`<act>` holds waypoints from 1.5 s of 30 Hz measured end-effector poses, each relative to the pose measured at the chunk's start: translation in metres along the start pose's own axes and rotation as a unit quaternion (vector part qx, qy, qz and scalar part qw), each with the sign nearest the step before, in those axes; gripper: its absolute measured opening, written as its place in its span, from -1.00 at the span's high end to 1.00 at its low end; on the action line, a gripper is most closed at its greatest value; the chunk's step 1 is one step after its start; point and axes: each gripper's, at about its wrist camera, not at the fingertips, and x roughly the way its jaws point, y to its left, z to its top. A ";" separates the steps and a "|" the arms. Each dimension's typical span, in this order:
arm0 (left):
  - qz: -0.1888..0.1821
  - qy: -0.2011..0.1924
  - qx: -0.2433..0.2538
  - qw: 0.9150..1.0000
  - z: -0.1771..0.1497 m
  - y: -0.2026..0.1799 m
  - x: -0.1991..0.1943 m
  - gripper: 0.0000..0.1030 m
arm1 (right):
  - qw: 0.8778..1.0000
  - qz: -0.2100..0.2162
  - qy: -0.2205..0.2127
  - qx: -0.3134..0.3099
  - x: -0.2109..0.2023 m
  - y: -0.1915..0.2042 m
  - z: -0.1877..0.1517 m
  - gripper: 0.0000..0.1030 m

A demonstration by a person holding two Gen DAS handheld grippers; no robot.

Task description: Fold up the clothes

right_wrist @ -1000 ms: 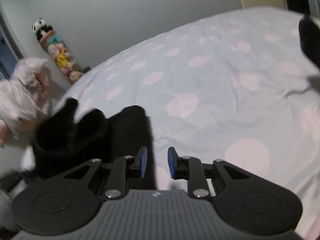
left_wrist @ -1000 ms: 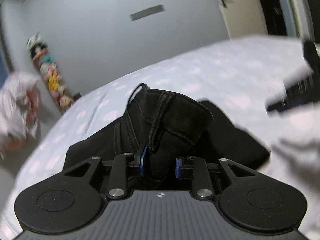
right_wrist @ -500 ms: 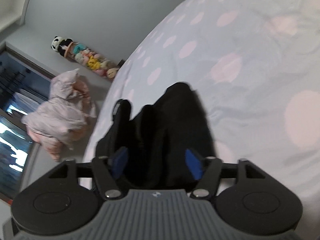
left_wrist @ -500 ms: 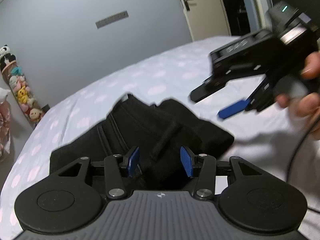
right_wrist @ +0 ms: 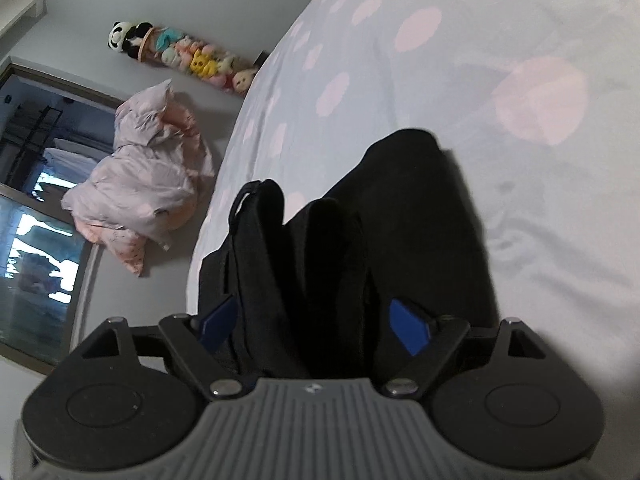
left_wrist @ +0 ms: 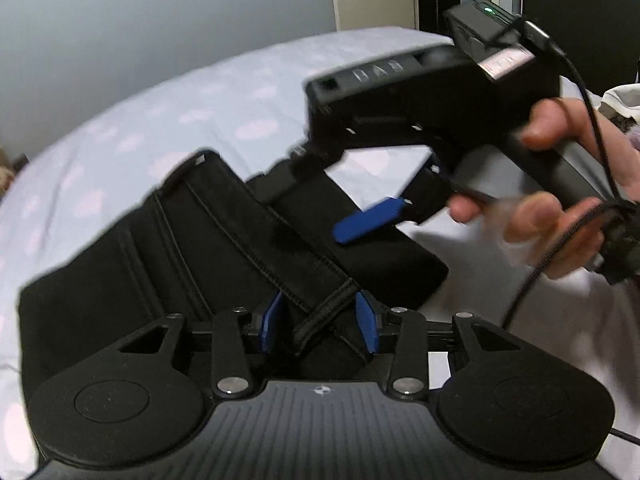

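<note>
Black garment [left_wrist: 168,248] looks soft, limp — best pinched at the stitched seam [left_wrist: 304,280]; both hand-held grippers, left [left_wrist: 318,326] and right [right_wrist: 316,320], gape wide, holding nothing.

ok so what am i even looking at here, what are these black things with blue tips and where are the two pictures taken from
Each black tool is a hand-held gripper with two blue-padded fingers and a fisheye camera looking forward along them; a person holds one in each hand. One picture comes from the left hand-held gripper, the other from the right hand-held gripper. The left view also shows the right tool from outside, with the person's hand around its handle. A black garment, partly folded, lies on a bed sheet with pink dots. Both sets of fingers are open with fabric between them, so nothing is clamped. Beside the bed are a pink bundle of bedding and a row of plush toys.
</note>
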 end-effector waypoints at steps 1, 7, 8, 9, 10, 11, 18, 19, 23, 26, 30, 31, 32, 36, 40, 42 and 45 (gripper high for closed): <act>-0.005 0.003 0.000 1.000 -0.001 0.001 0.001 0.10 | 1.000 0.006 0.006 0.002 0.005 -0.002 0.001 -0.66; -0.032 0.013 0.012 0.999 -0.012 0.002 0.001 0.12 | 0.999 0.010 0.004 -0.037 0.030 0.006 0.009 -0.55; -0.032 0.012 0.012 0.999 -0.014 0.002 0.001 0.12 | 0.999 0.004 0.003 -0.048 0.033 0.009 0.010 -0.48; -0.032 0.011 0.010 0.999 -0.015 0.003 0.001 0.12 | 0.999 -0.005 -0.001 -0.054 0.037 0.010 0.011 -0.28; -0.033 0.010 0.007 0.999 -0.016 0.004 0.001 0.12 | 0.999 -0.005 -0.003 -0.054 0.040 0.010 0.013 -0.25; -0.032 0.009 0.004 0.999 -0.017 0.005 0.000 0.12 | 0.999 -0.001 -0.005 -0.049 0.042 0.009 0.014 -0.24; -0.019 -0.023 -0.040 0.999 -0.029 0.013 -0.020 0.18 | 0.996 -0.021 -0.039 -0.080 0.044 0.031 0.003 0.39; -0.015 -0.032 -0.050 0.998 -0.033 0.015 -0.028 0.18 | 0.995 -0.027 -0.047 -0.086 0.043 0.035 0.000 0.45; 0.035 -0.059 -0.050 0.996 -0.059 0.025 -0.076 0.18 | 0.991 -0.064 -0.062 -0.102 0.038 0.064 -0.006 0.52; 0.109 -0.061 -0.062 0.990 -0.092 0.050 -0.113 -0.04 | 0.987 -0.079 -0.070 -0.122 0.033 0.097 -0.006 0.57; 0.191 -0.032 -0.169 0.966 -0.147 0.098 -0.147 -0.15 | 0.980 -0.098 -0.077 -0.158 0.033 0.158 -0.005 0.60; 0.197 -0.027 -0.197 0.960 -0.158 0.107 -0.151 -0.16 | 0.977 -0.106 -0.079 -0.168 0.035 0.173 -0.005 0.61; 0.197 -0.024 -0.221 0.955 -0.167 0.114 -0.153 -0.16 | 0.974 -0.113 -0.081 -0.178 0.037 0.188 -0.005 0.61; 0.170 -0.020 -0.282 0.944 -0.183 0.130 -0.145 -0.21 | 0.968 -0.133 -0.081 -0.196 0.045 0.241 -0.007 0.62; 0.168 -0.010 -0.279 0.945 -0.180 0.131 -0.124 -0.22 | 0.961 -0.145 -0.089 -0.218 0.045 0.281 -0.014 0.63; 0.166 -0.012 -0.272 0.948 -0.181 0.128 -0.120 -0.23 | 0.960 -0.143 -0.090 -0.223 0.044 0.299 -0.015 0.63; 0.172 -0.014 -0.254 0.951 -0.179 0.121 -0.112 -0.23 | 0.955 -0.143 -0.095 -0.242 0.041 0.325 -0.018 0.64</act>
